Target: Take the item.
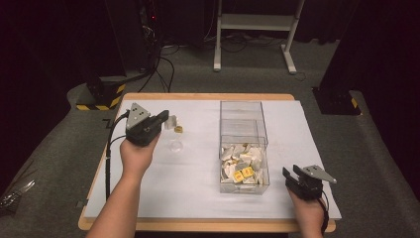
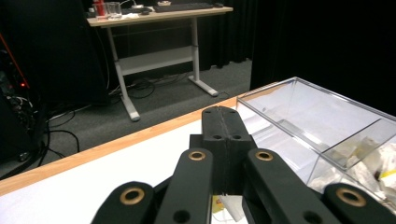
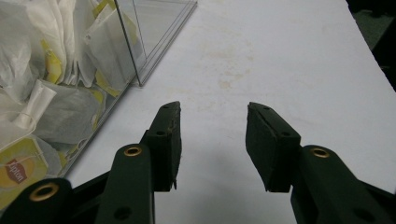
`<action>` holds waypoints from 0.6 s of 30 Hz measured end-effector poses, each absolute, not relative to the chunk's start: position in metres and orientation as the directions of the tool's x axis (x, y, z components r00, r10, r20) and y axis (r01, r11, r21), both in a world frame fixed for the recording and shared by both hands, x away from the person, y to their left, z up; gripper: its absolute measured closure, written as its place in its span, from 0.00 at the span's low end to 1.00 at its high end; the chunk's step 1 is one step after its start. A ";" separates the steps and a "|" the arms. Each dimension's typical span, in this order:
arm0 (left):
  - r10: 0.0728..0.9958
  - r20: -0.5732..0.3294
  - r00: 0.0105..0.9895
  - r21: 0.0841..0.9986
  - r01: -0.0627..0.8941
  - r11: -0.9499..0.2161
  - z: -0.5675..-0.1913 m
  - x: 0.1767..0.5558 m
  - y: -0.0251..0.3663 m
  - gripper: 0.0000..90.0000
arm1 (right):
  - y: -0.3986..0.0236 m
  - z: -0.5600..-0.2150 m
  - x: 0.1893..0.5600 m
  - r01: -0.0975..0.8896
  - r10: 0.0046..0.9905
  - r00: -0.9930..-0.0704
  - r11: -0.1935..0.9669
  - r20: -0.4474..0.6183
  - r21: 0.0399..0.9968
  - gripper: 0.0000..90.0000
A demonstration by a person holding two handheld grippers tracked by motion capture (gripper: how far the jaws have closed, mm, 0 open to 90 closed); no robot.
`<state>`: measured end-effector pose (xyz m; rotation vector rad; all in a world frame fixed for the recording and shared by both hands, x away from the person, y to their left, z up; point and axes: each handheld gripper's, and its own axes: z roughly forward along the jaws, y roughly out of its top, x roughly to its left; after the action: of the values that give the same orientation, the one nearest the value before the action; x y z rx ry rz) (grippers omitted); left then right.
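We see the left gripper (image 1: 165, 119) held over the far left part of the white table (image 1: 198, 193), its jaws pressed together along their whole length in the left gripper view. A tea bag (image 1: 171, 122) with a yellow tag hangs right at its tips; below the closed jaws in the left gripper view we see white paper and a bit of yellow (image 2: 224, 205). Whether the jaws pinch the bag or its string, we cannot tell.

To the right of that gripper stands the clear plastic box (image 1: 241, 109), its near compartment heaped with more tea bags (image 1: 242, 163); its far compartment looks bare.

The right gripper (image 1: 291, 173) rests low just right of the box's near corner. Its jaws stand apart with only bare table between them, the box wall (image 3: 133, 51) just off its left jaw.
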<state>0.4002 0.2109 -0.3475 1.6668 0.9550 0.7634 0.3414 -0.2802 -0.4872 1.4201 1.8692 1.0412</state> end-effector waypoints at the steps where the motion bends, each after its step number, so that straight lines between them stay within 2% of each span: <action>1: 0.875 0.029 0.483 0.961 0.229 -0.158 -0.349 0.401 0.212 1.00 | -0.280 -0.487 0.342 0.518 0.960 -0.280 0.139 0.013 0.844 0.62; 18: 0.890 0.017 0.456 0.945 0.285 -0.164 -0.374 0.414 0.215 1.00 | -0.280 -0.487 0.341 0.517 0.960 -0.279 0.138 0.013 0.845 0.62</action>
<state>0.4138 0.2152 -0.3742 1.6947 1.0210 0.7480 0.3408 -0.2802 -0.4872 1.4136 1.8687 1.0411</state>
